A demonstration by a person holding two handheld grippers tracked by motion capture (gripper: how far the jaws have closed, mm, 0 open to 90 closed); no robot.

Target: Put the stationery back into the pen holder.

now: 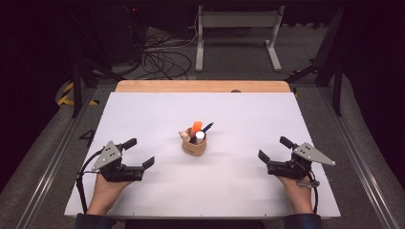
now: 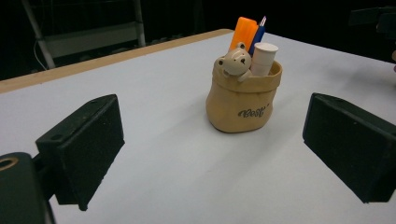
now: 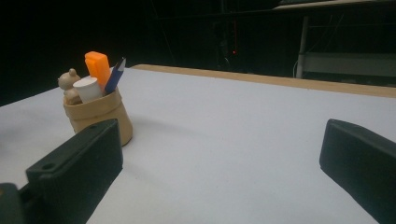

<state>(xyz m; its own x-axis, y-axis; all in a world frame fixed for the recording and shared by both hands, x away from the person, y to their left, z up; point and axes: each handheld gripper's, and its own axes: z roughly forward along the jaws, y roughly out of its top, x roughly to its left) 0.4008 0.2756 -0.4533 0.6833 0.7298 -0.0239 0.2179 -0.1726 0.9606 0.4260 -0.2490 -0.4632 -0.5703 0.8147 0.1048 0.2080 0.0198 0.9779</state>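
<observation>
Item: tan fabric-look pouch-shaped pen holder [image 1: 194, 146] with a small bear figure [image 2: 235, 60] on its rim, standing upright near the middle of the white table [image 1: 239, 114]. Lettering on its front shows in the left gripper view.

Contents, all upright or slightly leaning: orange highlighter [image 1: 196, 127], blue pen [image 1: 207, 127], white cylindrical stick with a flat cap [image 1: 199, 137].

Left tool [image 1: 139, 152]: held in the person's left hand [image 1: 106, 188] near the table's front left, well apart from the holder, jaws spread wide, nothing between them, aimed toward the holder.

Right tool [image 1: 272, 149]: held in the right hand [image 1: 297, 191] at the front right, also well apart, jaws wide, nothing held.

Step in hand, as judged: the start, before any reach; holder and contents untouched.

Next move, as judged: one tool advances to the holder and closes on a protruding item, probably the highlighter, the tallest; the other may need to steady the light holder against tipping.
</observation>
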